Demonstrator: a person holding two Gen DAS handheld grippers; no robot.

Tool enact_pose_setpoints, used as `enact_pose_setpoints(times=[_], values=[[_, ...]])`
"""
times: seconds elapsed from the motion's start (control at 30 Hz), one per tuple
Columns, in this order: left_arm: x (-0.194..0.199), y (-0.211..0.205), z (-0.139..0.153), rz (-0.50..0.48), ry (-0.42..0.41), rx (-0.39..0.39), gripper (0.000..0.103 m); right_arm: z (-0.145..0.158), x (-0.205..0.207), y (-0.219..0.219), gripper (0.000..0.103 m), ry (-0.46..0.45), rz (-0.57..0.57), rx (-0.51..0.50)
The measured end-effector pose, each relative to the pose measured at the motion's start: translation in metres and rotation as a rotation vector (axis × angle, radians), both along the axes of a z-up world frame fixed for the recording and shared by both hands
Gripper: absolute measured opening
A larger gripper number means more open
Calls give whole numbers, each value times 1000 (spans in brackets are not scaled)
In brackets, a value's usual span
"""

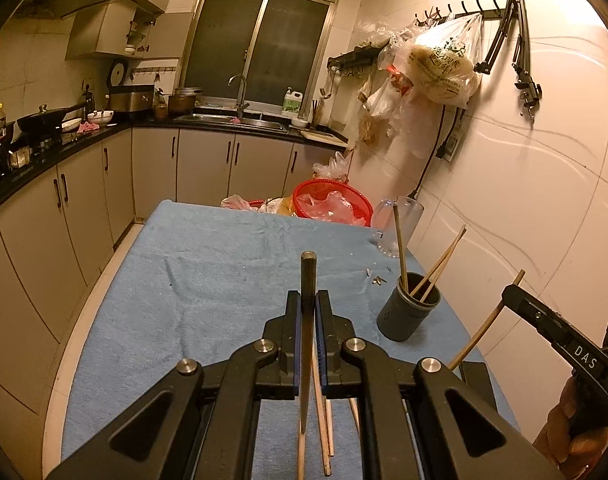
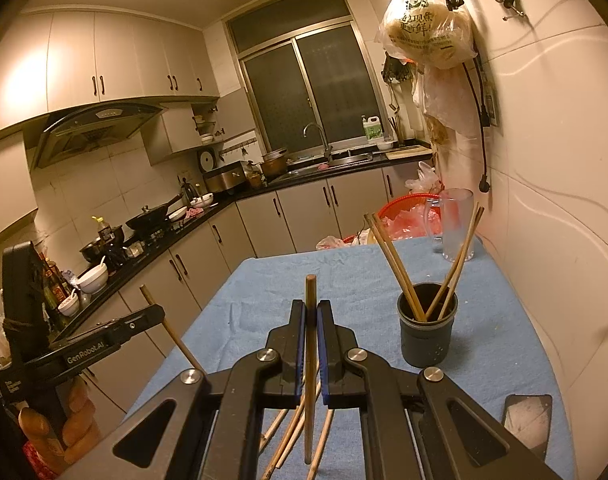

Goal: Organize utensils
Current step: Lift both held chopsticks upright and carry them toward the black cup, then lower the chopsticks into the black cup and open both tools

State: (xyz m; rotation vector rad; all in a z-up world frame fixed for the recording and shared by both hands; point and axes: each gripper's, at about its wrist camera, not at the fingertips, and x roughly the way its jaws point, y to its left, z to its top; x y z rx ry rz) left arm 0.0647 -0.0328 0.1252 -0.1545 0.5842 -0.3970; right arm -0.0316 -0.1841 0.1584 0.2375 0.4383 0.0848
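Both grippers are loaded: the left gripper is clenched on a single slim brown wooden chopstick, its blunt end poking up past the fingertips, and the right gripper is clamped on another brown wooden chopstick in just the same way. The target, a dark grey cylindrical holder cup, stands on the blue-cloth-covered counter ahead and to the right, already holding several chopsticks that fan out against its rim. More loose chopsticks lie on the cloth under the grippers, so the job looks only partly done. The step in hand appears to be the drop into the cup, and the right gripper, being nearer, is better placed to go first. Doing it well probably means tipping the stick closer to upright, bringing its lower end over the open part of the mouth, clear of the leaning sticks, and letting go only once that end is inside. A nudge on the rim could topple the cup. A clear plastic jug stands behind it, well clear.
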Motion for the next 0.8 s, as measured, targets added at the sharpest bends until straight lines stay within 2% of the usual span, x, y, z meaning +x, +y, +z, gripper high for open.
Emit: enact_pose_setpoints(times=[0.8], values=[[0, -12, 6, -16, -13, 31, 7, 3, -6, -12, 6, -8, -15, 36]])
